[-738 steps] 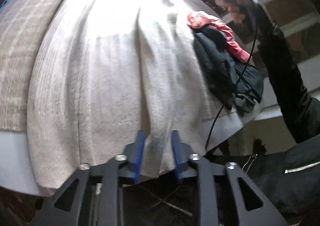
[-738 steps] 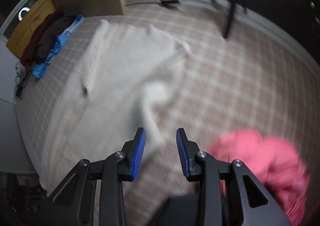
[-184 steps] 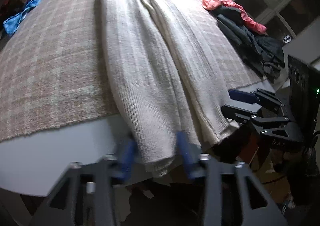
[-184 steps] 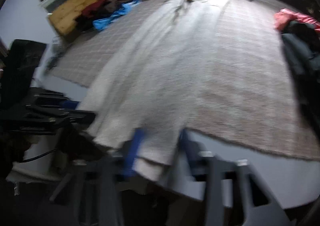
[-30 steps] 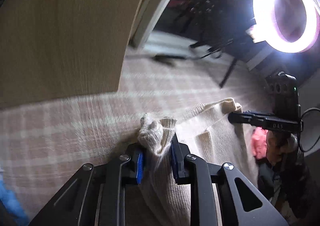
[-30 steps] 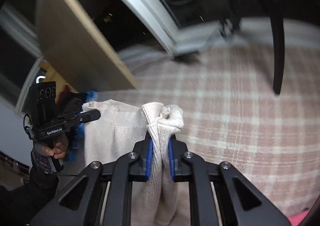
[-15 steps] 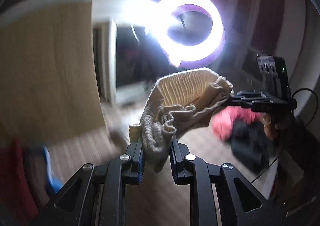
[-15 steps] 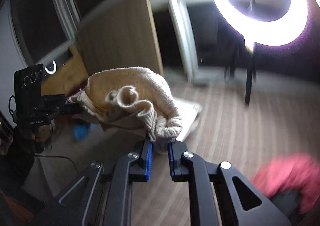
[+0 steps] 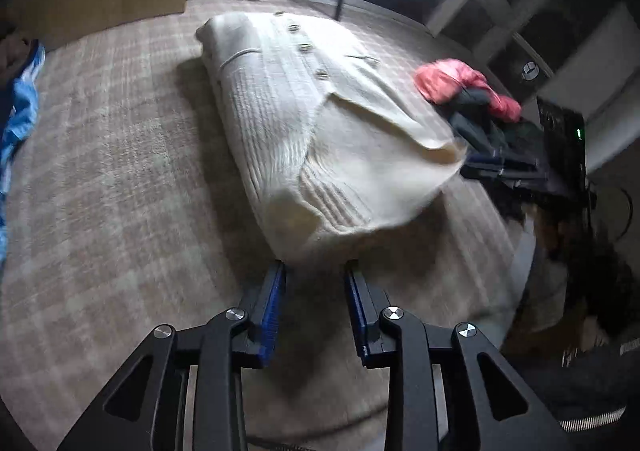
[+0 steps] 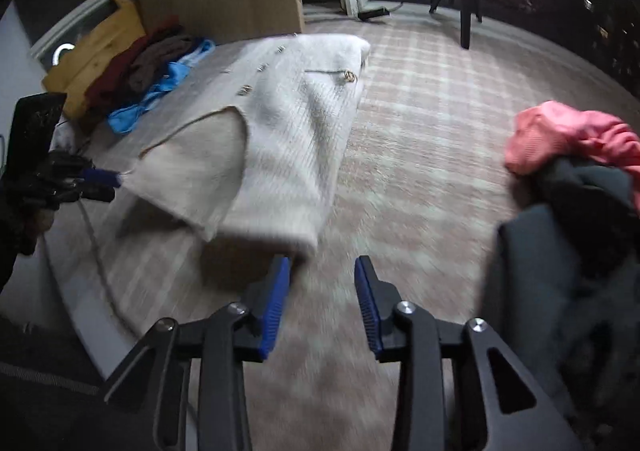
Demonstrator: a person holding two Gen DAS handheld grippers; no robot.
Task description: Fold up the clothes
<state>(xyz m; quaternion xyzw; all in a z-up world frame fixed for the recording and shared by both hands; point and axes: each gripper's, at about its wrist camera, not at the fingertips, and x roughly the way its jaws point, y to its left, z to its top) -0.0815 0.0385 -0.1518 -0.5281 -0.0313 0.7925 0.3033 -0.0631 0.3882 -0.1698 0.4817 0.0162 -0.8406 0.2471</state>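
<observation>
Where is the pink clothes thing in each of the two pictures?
Left wrist view: the pink garment is on the right, in the upper half, lying on a dark clothes pile just right of the cream sweater.
Right wrist view: the pink garment is at the right edge, near the middle height, on the same dark pile.
Shared landmark: the cream sweater on the plaid blanket.

Both claws (image 9: 315, 271) (image 10: 322, 267) just opening, empty.
</observation>
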